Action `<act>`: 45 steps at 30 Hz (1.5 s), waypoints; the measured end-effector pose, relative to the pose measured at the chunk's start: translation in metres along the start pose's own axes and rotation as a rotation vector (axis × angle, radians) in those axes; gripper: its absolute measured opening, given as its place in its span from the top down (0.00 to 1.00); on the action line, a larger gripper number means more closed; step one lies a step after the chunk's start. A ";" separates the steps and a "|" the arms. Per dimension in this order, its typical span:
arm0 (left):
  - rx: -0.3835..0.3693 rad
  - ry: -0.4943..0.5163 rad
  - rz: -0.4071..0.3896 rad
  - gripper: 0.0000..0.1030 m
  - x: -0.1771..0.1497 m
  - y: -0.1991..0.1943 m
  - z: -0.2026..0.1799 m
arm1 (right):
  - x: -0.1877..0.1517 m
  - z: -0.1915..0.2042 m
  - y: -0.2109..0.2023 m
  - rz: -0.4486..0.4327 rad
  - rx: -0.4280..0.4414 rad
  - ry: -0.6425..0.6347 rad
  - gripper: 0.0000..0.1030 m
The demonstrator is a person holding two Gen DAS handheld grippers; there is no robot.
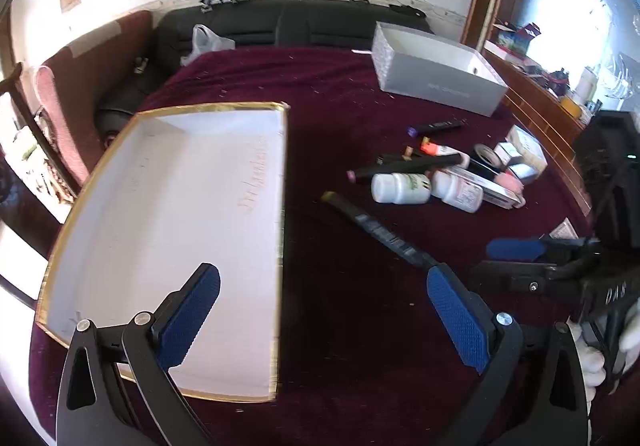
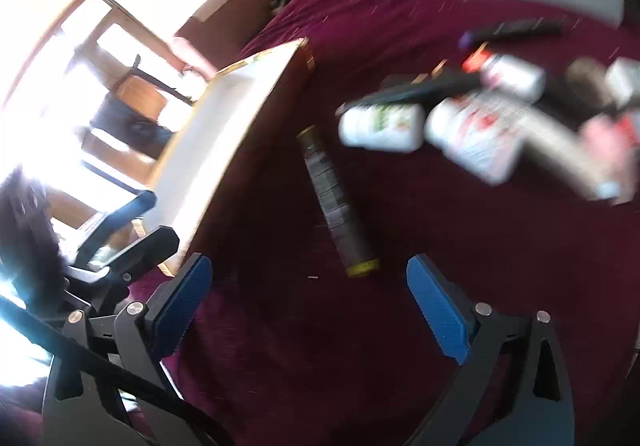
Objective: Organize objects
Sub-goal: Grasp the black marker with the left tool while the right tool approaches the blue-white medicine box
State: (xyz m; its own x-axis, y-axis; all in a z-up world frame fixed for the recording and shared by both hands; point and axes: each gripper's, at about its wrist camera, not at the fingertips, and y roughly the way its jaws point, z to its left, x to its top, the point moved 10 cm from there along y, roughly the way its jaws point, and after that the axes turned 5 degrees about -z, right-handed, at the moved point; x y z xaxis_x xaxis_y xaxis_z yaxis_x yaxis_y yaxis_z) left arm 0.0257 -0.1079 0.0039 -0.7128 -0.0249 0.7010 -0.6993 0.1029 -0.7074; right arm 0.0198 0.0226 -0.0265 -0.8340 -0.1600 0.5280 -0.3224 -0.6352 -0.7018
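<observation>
- The left gripper (image 1: 324, 310) is wide open and holds nothing. It hangs over the near edge of the white box (image 1: 168, 230) with the gold rim, on the dark red cloth (image 1: 340, 93).
- The right gripper (image 2: 308, 310) is wide open too, and it holds nothing. It points at the long black marker (image 2: 334, 201) with the yellow ends, which lies flat on the cloth just beside the white box.
- The white box has nothing in it. I think the loose things are meant to go in there.
- The long black marker looks light and stiff. It is round and smooth, so it may roll or slip. I would pinch it across the middle, with one finger on each side.
- Behind the marker is a messy pile. The white bottle (image 1: 400, 187) with the green label lies on its side, touching a second white bottle (image 1: 458, 189) with a pink label.
- The bottles look like hard plastic, and not very heavy. They are fat and round, so the claw must open wide and squeeze the middle, not the cap.
- Another black marker (image 1: 404, 165) rests on top of the bottles. Pulling a bottle out first may knock it off, so I would take the top one first.
- One more marker with a purple end (image 1: 436, 127) lies by itself, farther back, near the grey box (image 1: 436, 73).
- A roll of tape (image 1: 486, 155) and some small boxes (image 1: 524, 149) sit at the far side of the pile. The right camera is blurry there, so I cannot tell more.
</observation>
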 end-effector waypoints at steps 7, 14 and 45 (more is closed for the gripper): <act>0.041 -0.001 0.090 0.02 0.003 0.044 -0.035 | 0.000 -0.031 -0.023 -0.081 -0.236 -0.032 0.04; 0.201 -0.008 0.151 0.02 -0.008 0.084 -0.051 | 0.009 -0.056 -0.053 -0.170 -0.317 0.034 0.04; -0.001 0.027 0.153 0.89 -0.028 0.076 -0.046 | -0.025 -0.200 -0.147 -0.130 -0.669 0.129 0.06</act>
State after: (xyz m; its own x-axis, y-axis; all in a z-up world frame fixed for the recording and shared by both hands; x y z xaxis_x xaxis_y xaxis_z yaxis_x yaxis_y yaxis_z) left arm -0.0048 -0.0533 -0.0653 -0.8093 0.0182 0.5871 -0.5824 0.1044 -0.8062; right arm -0.0013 0.2712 -0.0327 -0.8033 0.0037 0.5956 -0.5954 -0.0345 -0.8027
